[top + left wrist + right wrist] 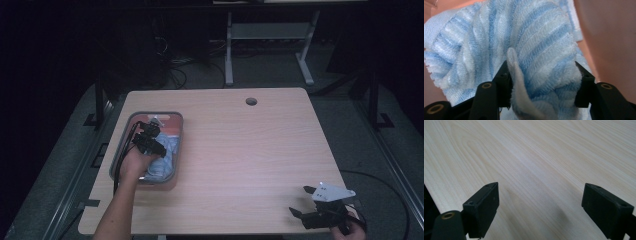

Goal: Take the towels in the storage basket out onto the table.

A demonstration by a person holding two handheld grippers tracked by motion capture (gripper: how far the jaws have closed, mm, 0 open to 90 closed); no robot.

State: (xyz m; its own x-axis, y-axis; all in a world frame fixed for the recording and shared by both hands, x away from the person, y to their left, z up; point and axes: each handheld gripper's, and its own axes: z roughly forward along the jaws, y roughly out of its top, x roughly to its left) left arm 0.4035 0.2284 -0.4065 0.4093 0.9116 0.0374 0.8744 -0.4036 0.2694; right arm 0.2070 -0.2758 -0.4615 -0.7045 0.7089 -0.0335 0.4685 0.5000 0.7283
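The blue-and-white striped towel lies bunched inside the grey-rimmed tray, which sits near the left edge of the wooden table. The left gripper hangs over the tray with its jaws pushed down into the cloth; in the left gripper view a fold of the towel bulges up between the two jaws, which stand apart on either side of it, touching the pile but not pinched together on it. The tray's pinkish inner wall rises just beside the towel, close to one jaw. Well away from the tray, at the table's near right corner, the right gripper rests low over bare wood with its jaws spread wide and nothing between them. A round cable hole lies beyond the tray, toward the table's far edge
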